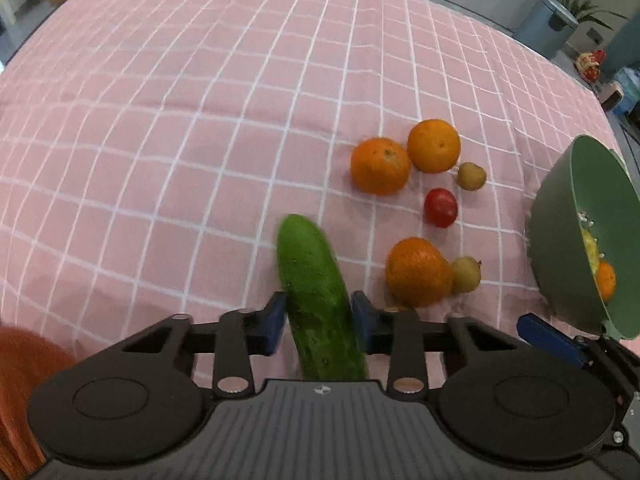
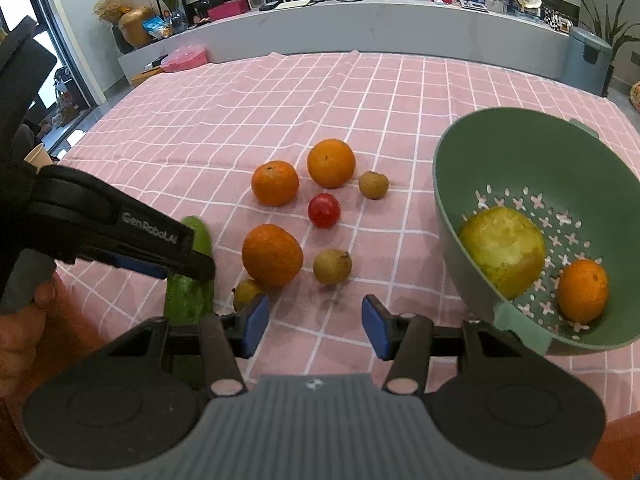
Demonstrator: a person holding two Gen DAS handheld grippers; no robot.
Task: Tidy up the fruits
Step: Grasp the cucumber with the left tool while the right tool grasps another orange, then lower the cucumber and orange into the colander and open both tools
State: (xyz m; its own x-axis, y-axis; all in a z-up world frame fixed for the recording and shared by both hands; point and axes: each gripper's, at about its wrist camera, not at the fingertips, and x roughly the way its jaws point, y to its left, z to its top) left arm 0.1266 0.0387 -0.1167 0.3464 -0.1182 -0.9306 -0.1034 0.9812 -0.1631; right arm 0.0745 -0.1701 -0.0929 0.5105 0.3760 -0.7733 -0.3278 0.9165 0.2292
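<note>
My left gripper (image 1: pixel 319 316) is shut on a green cucumber (image 1: pixel 316 300), which also shows in the right wrist view (image 2: pixel 191 280) held above the cloth. My right gripper (image 2: pixel 315 326) is open and empty, low over the cloth. Ahead lie three oranges (image 2: pixel 272 255), (image 2: pixel 275 183), (image 2: pixel 331 163), a red tomato (image 2: pixel 324 210) and small brownish fruits (image 2: pixel 332 266), (image 2: pixel 373 185), (image 2: pixel 246 293). The green colander (image 2: pixel 460 216) at right holds a yellow-green fruit (image 2: pixel 502 252) and an orange (image 2: pixel 583 290). In the left wrist view the colander (image 1: pixel 560 240) is at far right.
A pink checked cloth (image 2: pixel 240 120) covers the table. A grey counter (image 2: pixel 360 28) with plants and boxes runs behind it. A grey bin (image 2: pixel 586 60) stands at the back right.
</note>
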